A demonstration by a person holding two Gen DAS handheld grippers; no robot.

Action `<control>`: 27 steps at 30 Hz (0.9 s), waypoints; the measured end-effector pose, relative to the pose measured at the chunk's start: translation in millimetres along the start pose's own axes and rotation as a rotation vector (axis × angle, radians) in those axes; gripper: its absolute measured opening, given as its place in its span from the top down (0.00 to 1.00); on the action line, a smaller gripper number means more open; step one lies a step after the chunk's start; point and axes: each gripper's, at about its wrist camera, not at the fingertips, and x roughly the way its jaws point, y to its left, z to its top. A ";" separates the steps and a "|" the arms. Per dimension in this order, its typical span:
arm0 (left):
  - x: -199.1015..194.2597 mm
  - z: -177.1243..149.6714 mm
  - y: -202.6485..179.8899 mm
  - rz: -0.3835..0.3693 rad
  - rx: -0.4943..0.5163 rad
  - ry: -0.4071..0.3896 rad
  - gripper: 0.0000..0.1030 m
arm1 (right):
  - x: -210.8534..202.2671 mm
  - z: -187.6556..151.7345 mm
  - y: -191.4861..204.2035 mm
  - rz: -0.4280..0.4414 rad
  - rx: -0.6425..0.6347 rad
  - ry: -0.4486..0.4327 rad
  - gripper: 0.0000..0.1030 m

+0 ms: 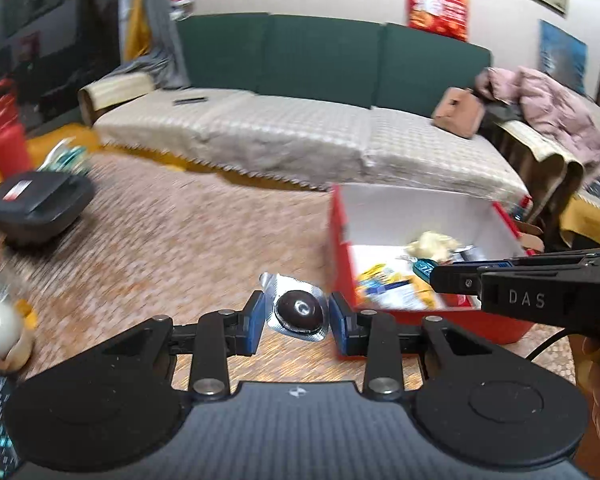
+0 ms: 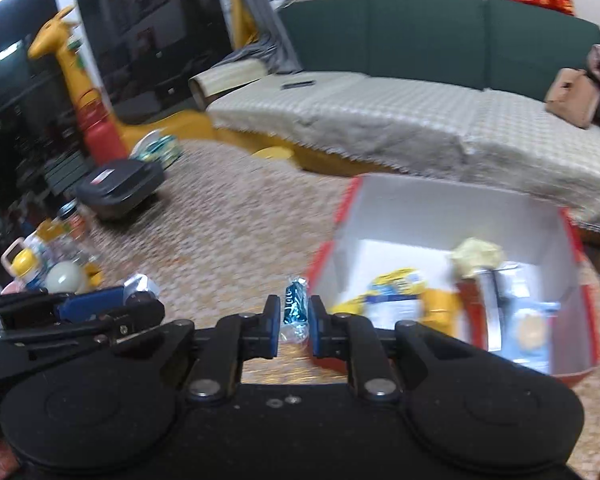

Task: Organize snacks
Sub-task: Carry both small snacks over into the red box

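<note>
Risks first, largest thing down:

- Red box [image 1: 380,216] near the table's [image 1: 180,240] far edge by the sofa [image 1: 300,132], already part full of packets; likely target for both snacks. Possible clash of the two grippers over its opening, since both head the same way and sit close together; possible knock on the near wall and a shove toward the edge
- Left gripper [image 1: 298,314], narrowly open, pads pressed on the edges of a chocolate [image 1: 300,310] in a foil-backed blister, held in the air just short of the box's near left corner. Grip only on the thin foil rim: likely twist or slip out before the box
- Right gripper [image 2: 294,320], nearly closed, clamped on a blue candy [image 2: 296,304] in a crinkly wrapper, also just left of the box's near wall. Slick wrapper, small bite: drop onto the table possible

Views:

- Left wrist: chocolate seen face on; right gripper only side-on over the box, candy barely seen
- Right wrist: candy clear; bottles [image 2: 56,252] at the table's left edge; deeper look into the box; left gripper side-on at lower left
</note>
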 end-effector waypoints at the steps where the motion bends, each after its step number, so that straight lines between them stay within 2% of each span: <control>1: 4.1 4.1 -8.5 -0.009 0.011 0.002 0.67 | -1.8 -0.1 -8.4 -0.013 0.008 -0.006 0.86; 7: 38.3 23.6 -52.7 -0.057 0.077 0.040 0.67 | -1.7 -4.3 -57.1 -0.064 0.054 -0.011 0.86; 13: 75.8 31.7 -81.2 -0.084 0.118 0.114 0.67 | 10.8 -9.0 -85.0 -0.095 0.075 0.009 0.86; 19: 109.5 26.0 -96.6 -0.090 0.151 0.192 0.67 | 26.5 -15.8 -93.6 -0.103 0.062 0.051 0.86; 27: 129.3 14.9 -103.8 -0.104 0.172 0.263 0.67 | 38.8 -22.6 -100.5 -0.108 0.054 0.091 0.86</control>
